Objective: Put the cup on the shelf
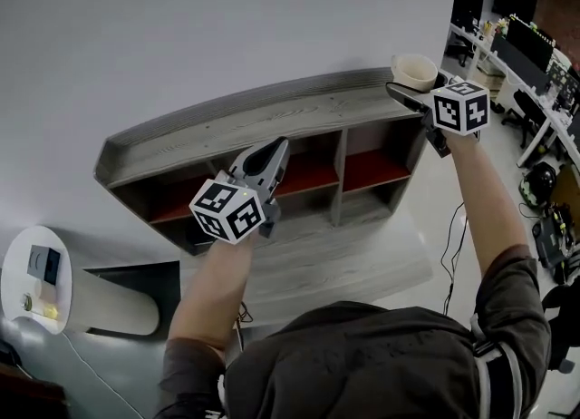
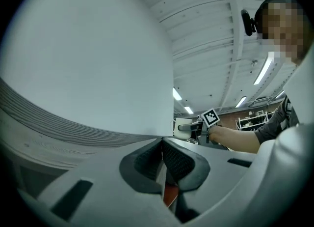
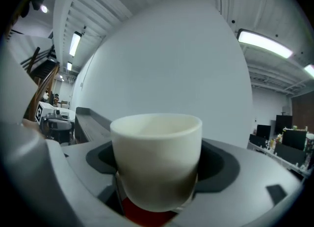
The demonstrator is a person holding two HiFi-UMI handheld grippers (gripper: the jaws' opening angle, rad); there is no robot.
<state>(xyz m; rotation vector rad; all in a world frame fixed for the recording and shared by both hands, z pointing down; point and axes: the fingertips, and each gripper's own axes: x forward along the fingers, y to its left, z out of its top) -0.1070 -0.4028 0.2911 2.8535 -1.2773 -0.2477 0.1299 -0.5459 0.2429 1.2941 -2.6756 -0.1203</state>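
Note:
A cream cup (image 1: 414, 71) sits upright between the jaws of my right gripper (image 1: 415, 83), which is shut on it at the right end of the grey wooden shelf (image 1: 272, 113), about level with its top board. In the right gripper view the cup (image 3: 157, 157) fills the space in my right gripper (image 3: 157, 182), with the shelf top (image 3: 91, 123) running off to the left. My left gripper (image 1: 277, 149) hovers in front of the shelf's middle, shut and holding nothing. In the left gripper view its pads (image 2: 171, 159) touch, and the cup (image 2: 185, 124) shows far off.
The shelf stands against a white wall and has open compartments with red backs (image 1: 372, 168). A low grey platform (image 1: 344, 263) lies in front of it. A white round stand (image 1: 36, 281) is at lower left. Desks with monitors (image 1: 535, 45) and floor cables (image 1: 449, 254) are at right.

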